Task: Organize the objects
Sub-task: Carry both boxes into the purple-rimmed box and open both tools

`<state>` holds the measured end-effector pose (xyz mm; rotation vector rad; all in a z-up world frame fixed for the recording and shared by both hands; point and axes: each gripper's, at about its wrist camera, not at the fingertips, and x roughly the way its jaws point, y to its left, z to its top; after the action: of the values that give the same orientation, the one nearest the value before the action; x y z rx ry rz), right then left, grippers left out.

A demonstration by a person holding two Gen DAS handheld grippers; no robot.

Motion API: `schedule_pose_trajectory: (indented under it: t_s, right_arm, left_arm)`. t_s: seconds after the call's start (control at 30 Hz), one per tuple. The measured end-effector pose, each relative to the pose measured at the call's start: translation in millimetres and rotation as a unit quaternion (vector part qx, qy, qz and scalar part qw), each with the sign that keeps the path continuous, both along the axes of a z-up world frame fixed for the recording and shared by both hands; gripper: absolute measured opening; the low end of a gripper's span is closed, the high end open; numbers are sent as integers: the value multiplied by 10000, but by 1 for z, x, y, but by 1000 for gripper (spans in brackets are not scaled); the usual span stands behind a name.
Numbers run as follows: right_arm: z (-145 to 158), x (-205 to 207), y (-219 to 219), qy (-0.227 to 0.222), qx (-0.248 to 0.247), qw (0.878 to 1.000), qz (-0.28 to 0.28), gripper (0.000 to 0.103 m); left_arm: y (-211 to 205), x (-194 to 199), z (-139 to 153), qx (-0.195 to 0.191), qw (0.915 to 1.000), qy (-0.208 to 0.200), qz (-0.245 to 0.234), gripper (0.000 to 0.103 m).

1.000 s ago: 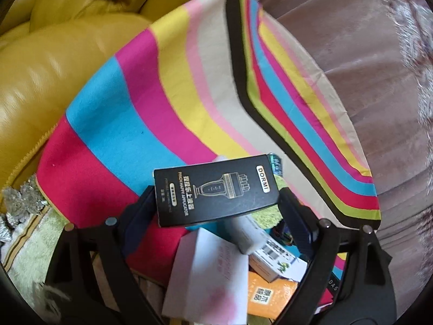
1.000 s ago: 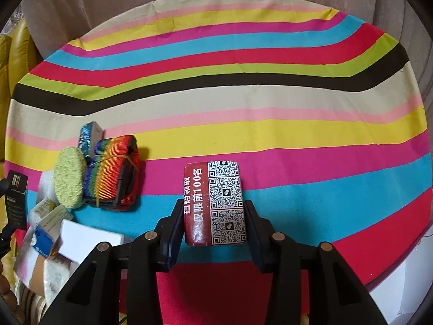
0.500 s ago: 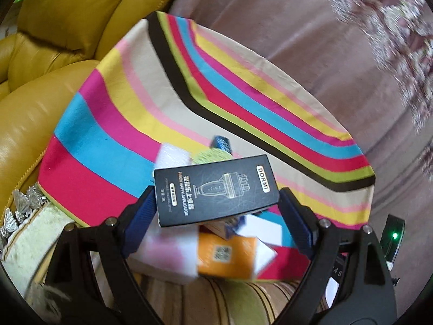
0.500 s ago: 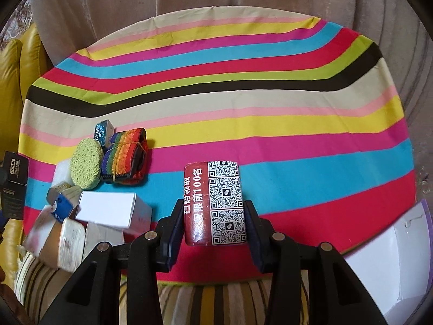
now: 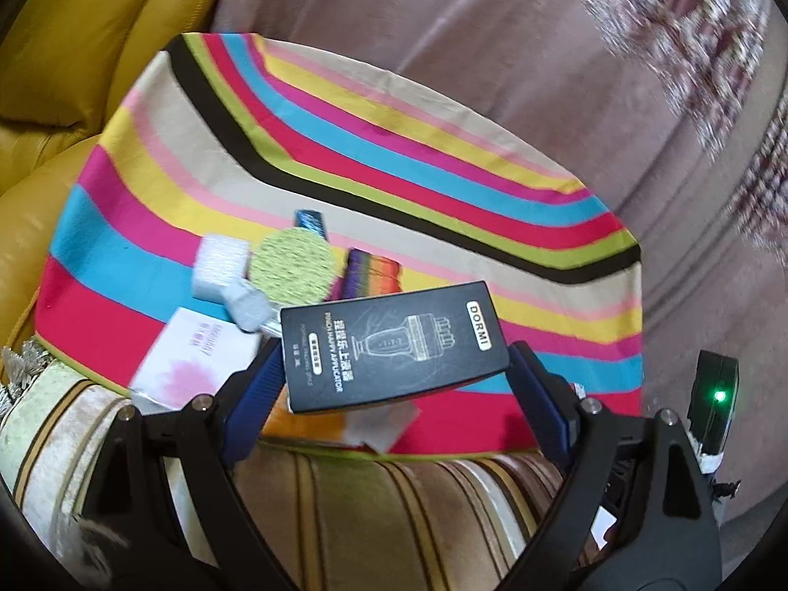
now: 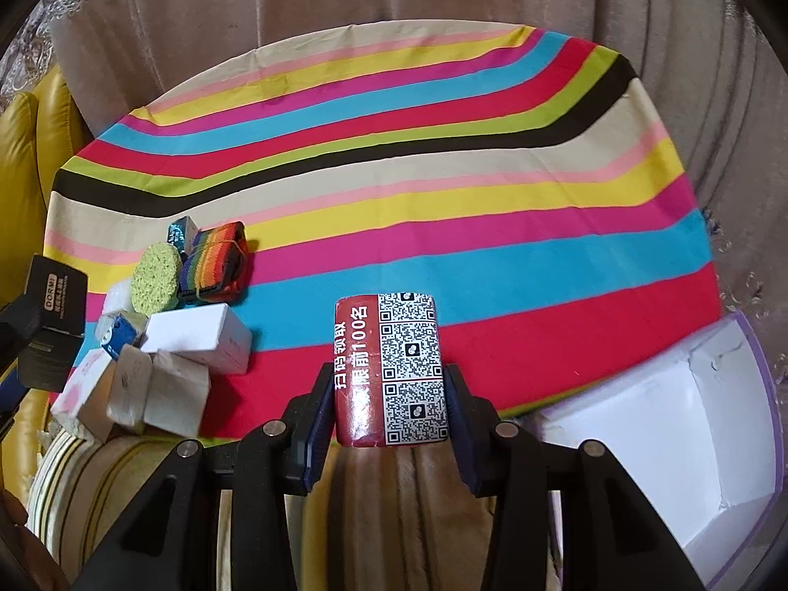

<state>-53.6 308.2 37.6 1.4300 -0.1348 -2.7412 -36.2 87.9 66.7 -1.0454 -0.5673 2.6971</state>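
My left gripper [image 5: 394, 369] is shut on a black box [image 5: 391, 344] printed DORMI, held crosswise above the near edge of the striped cloth [image 5: 344, 138]. The same black box [image 6: 54, 315] shows at the far left of the right wrist view. My right gripper [image 6: 389, 394] is shut on a red packet with QR codes [image 6: 391, 369], held upright over the cloth's [image 6: 443, 157] near edge. A pile lies on the cloth's left part: a green round sponge [image 6: 155, 271], a rainbow strap roll [image 6: 214, 258], a white box [image 6: 197, 337] and several small cartons [image 6: 147, 394].
An open white box with a purple rim [image 6: 689, 438] stands at the lower right. A yellow leather sofa [image 5: 74, 49] lies left of the table, a pinkish curtain [image 5: 541, 74] behind it. Striped upholstery [image 5: 394, 517] runs below the cloth's near edge.
Both grippers pulled back and rose from the table, each keeping its box. The left view rolled and swung right, so the pile now sits farther off and the right gripper's green light appears.
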Motion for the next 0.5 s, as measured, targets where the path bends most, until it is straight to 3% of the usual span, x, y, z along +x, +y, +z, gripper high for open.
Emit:
schedule_pose_trajectory:
  t_s: [0.5]
  right_arm:
    - [0,33,52,-71,-42,9984,-561,43]
  left_arm:
    - [67,8,-2,-288,9948,-147,-963,90]
